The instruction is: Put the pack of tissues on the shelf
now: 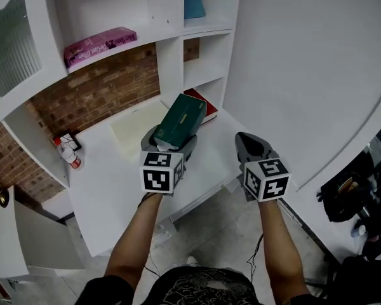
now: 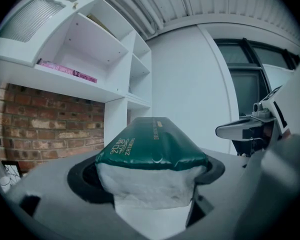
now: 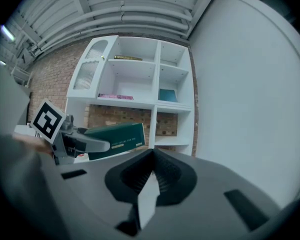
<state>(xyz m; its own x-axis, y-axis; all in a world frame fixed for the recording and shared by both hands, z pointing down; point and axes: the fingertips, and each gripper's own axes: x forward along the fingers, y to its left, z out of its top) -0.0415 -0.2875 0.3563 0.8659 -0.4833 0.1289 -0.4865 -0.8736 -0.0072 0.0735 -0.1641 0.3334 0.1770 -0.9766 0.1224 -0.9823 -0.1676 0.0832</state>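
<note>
A dark green pack of tissues [image 1: 183, 121] is held above the white desk [image 1: 114, 183], tilted up toward the shelves. My left gripper [image 1: 170, 143] is shut on its near end; in the left gripper view the pack [image 2: 152, 149] fills the jaws, white tissue showing below the green wrap. My right gripper [image 1: 251, 146] hangs to the right over the desk's front edge, shut with nothing in it. From the right gripper view the pack [image 3: 117, 139] and the left gripper [image 3: 75, 141] show at left, before the white shelf unit [image 3: 155, 104].
A pink book [image 1: 98, 45] lies on the upper left shelf, a blue book [image 1: 193, 0] stands in the upper right cubby, and a red book [image 1: 200, 103] lies in the lowest cubby. A small red-capped bottle [image 1: 68, 152] stands at the desk's left. A white wall [image 1: 317, 68] closes the right.
</note>
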